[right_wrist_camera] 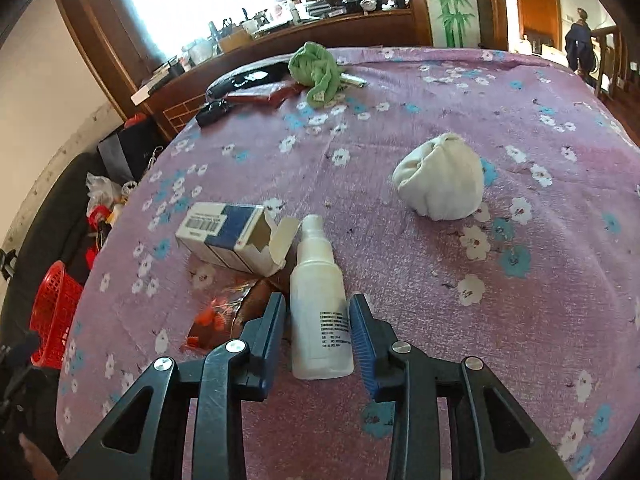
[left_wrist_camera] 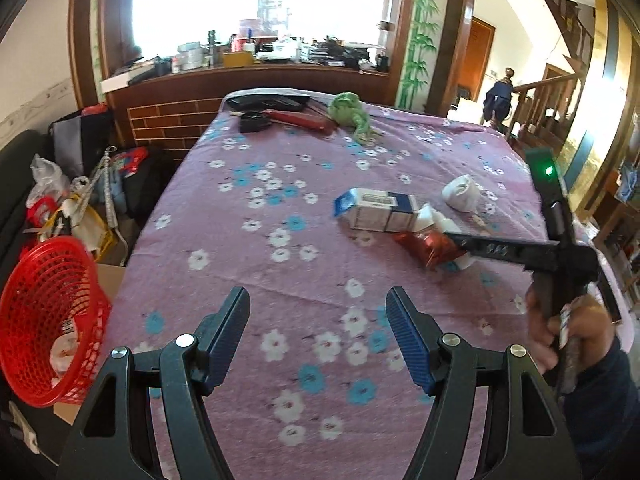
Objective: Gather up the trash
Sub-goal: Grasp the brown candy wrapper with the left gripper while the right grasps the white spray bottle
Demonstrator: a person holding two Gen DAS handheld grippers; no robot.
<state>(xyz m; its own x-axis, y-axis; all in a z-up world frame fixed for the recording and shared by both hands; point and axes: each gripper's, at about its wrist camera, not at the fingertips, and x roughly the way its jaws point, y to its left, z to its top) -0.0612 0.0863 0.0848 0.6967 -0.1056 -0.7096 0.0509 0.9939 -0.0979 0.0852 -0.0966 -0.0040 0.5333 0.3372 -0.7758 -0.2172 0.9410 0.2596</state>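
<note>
A white spray bottle (right_wrist_camera: 320,312) lies on the purple flowered tablecloth (right_wrist_camera: 440,320). My right gripper (right_wrist_camera: 318,312) is open with a finger on each side of the bottle, just apart from it. Left of it lie a red shiny wrapper (right_wrist_camera: 224,316) and an opened blue-and-white carton (right_wrist_camera: 232,236). A crumpled white wad (right_wrist_camera: 440,184) lies further right. My left gripper (left_wrist_camera: 318,304) is open and empty above the cloth. In the left wrist view the right gripper (left_wrist_camera: 460,240) reaches over the wrapper (left_wrist_camera: 428,246), beside the carton (left_wrist_camera: 376,208) and wad (left_wrist_camera: 462,192).
A red mesh basket (left_wrist_camera: 48,320) with some scraps inside hangs at the table's left edge; it also shows in the right wrist view (right_wrist_camera: 52,312). A green cloth (right_wrist_camera: 316,68), a red case (right_wrist_camera: 260,96) and black items lie at the far end. Bags clutter the floor on the left.
</note>
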